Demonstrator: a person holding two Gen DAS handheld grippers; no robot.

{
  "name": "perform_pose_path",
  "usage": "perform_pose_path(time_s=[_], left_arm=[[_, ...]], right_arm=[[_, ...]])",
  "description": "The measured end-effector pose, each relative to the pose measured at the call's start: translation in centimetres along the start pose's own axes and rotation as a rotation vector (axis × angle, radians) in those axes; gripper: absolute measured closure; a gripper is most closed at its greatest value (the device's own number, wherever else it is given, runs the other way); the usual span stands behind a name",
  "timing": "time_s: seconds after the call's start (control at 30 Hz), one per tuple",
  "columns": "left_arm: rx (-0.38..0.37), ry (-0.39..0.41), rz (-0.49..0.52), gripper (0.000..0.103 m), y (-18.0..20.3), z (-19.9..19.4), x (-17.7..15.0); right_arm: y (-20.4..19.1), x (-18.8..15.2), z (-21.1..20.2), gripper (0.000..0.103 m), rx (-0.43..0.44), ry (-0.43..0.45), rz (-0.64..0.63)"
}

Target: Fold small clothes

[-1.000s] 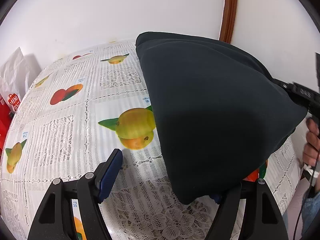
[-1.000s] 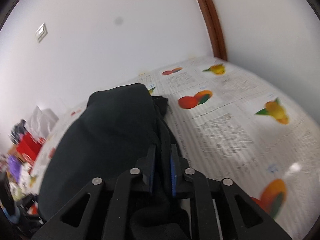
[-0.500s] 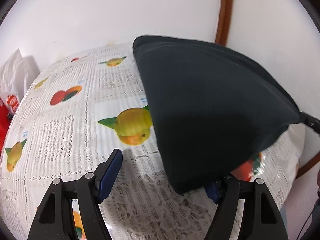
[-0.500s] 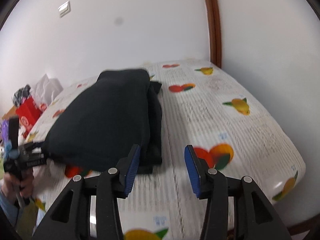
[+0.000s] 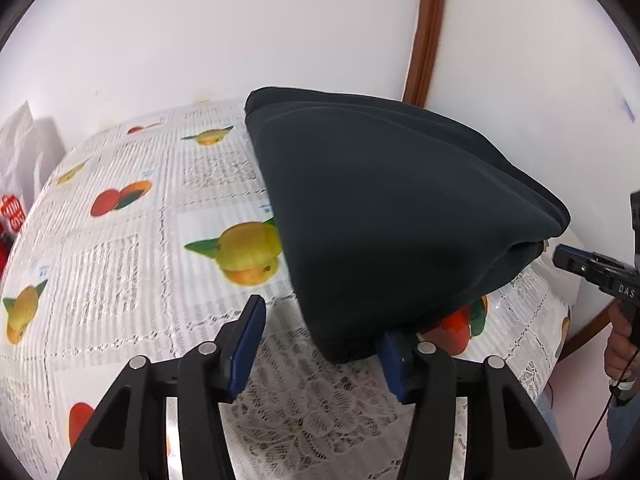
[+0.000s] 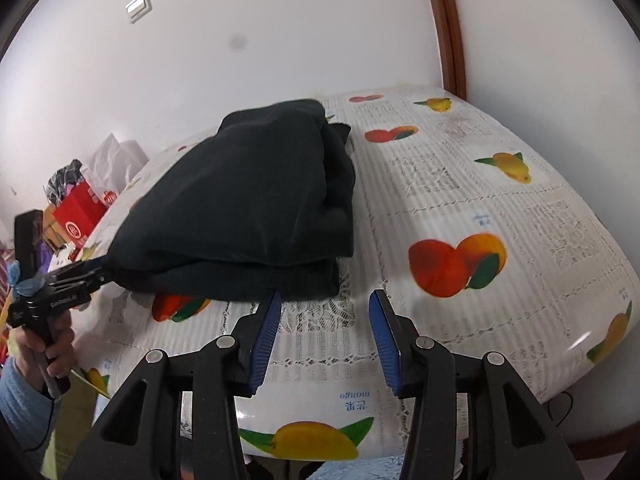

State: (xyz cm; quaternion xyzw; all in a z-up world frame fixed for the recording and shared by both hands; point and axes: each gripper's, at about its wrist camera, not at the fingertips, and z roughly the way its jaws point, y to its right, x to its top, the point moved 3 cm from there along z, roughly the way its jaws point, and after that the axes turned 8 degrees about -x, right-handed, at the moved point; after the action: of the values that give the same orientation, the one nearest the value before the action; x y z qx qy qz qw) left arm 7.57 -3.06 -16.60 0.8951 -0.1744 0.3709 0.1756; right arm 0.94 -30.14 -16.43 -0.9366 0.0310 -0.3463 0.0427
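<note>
Between my left fingers: jaws of my left gripper (image 5: 320,344) are closing, a corner of the dark cloth (image 5: 384,220) overhanging the right pad, not yet pinched.
Right fingers: my right gripper (image 6: 324,336) stands parted, nothing between, just short of the cloth's near edge.
Cloth: folded in a thick stack, lying on the table (image 6: 500,208).
Table cover: white lace with fruit prints.
Beyond: white wall (image 5: 240,32), brown door frame (image 5: 428,28), red bag (image 6: 82,212) at the left.

I see a matt dark cloth garment (image 6: 256,196) on a glossy plastic lace-print tablecloth (image 6: 480,208); my finger pads (image 6: 266,336) look ribbed.
</note>
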Motion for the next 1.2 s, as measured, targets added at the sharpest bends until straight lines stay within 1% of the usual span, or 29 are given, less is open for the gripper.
perform_pose_path(time_s=[0.1, 0.13, 0.2, 0.23, 0.27, 0.3, 0.33, 0.37, 0.43, 0.5, 0.57, 0.63, 0.7, 0.8, 0.9, 0.93, 0.97, 1.0, 1.07, 1.13, 1.2], left_arm=[[-0.002, -0.003, 0.007, 0.059, 0.5, 0.2, 0.4], [-0.010, -0.003, 0.001, 0.063, 0.5, 0.2, 0.5], [-0.012, 0.001, -0.010, 0.064, 0.6, 0.2, 0.7], [-0.006, 0.009, -0.013, 0.069, 0.5, 0.2, 0.8], [0.005, 0.016, -0.017, 0.074, 0.3, 0.1, 0.9], [0.012, 0.023, -0.023, 0.076, 0.0, 0.0, 0.9], [0.017, 0.028, -0.029, 0.083, -0.2, -0.1, 0.9], [0.026, 0.039, -0.039, 0.087, -0.6, -0.3, 1.0], [0.032, 0.054, -0.069, 0.089, -1.6, -0.5, 1.2], [0.011, 0.053, -0.112, 0.089, -2.9, -0.6, 1.4], [0.005, 0.043, -0.140, 0.089, -4.0, -0.5, 1.5], [0.033, 0.026, -0.143, 0.089, -4.6, -0.1, 1.4], [0.040, 0.007, -0.147, 0.089, -4.8, 0.2, 1.2], [0.025, -0.014, -0.170, 0.084, -5.2, 0.3, 0.8], [0.021, -0.029, -0.160, 0.081, -5.1, -0.2, 0.4], [0.030, -0.031, -0.142, 0.076, -5.0, -0.7, 0.2], [0.041, -0.027, -0.127, 0.069, -4.7, -1.2, 0.0], [0.050, -0.017, -0.110, 0.066, -4.6, -1.7, -0.2], [0.041, 0.012, -0.080, 0.059, -4.3, -3.1, -0.5], [0.020, 0.055, -0.078, 0.053, -4.1, -4.3, -0.5], [0.003, 0.090, -0.088, 0.051, -3.9, -5.2, 0.3]], right_arm=[[-0.6, 0.8, 0.7, 0.058, 0.006, 0.028, 0.026], [-0.8, 1.3, 1.8, 0.058, -0.010, 0.016, 0.044], [-0.9, 2.0, 3.8, 0.058, -0.039, -0.019, 0.074], [-0.9, 2.2, 4.5, 0.060, -0.024, -0.028, 0.083], [-1.1, 2.4, 4.9, 0.071, 0.004, -0.026, 0.083], [-1.4, 2.6, 5.1, 0.080, 0.020, -0.024, 0.073], [-1.6, 2.8, 5.1, 0.081, 0.014, -0.017, 0.064], [-1.9, 3.2, 5.2, 0.086, 0.005, -0.003, 0.047], [-2.4, 4.2, 5.6, 0.088, -0.002, 0.006, 0.023], [-2.5, 5.5, 6.5, 0.090, 0.017, -0.002, 0.035], [-2.4, 6.5, 7.7, 0.090, 0.030, -0.019, 0.056], [-2.9, 7.1, 8.7, 0.090, 0.042, -0.025, 0.050], [-3.9, 7.6, 9.4, 0.090, 0.030, -0.007, 0.007], [-4.2, 7.9, 10.0, 0.088, 0.025, -0.007, 0.000], [-3.5, 7.8, 8.9, 0.085, 0.019, -0.027, 0.002], [-3.3, 7.7, 8.3, 0.084, 0.015, -0.020, -0.004], [-2.9, 7.7, 7.1, 0.082, 0.009, -0.005, -0.019], [-2.4, 7.6, 5.9, 0.080, 0.000, 0.010, -0.040], [-1.7, 7.7, 3.9, 0.078, -0.003, 0.037, -0.066], [-1.4, 8.1, 1.5, 0.076, -0.025, 0.115, -0.088], [-1.9, 9.0, 0.4, 0.068, 0.001, 0.138, -0.107]])
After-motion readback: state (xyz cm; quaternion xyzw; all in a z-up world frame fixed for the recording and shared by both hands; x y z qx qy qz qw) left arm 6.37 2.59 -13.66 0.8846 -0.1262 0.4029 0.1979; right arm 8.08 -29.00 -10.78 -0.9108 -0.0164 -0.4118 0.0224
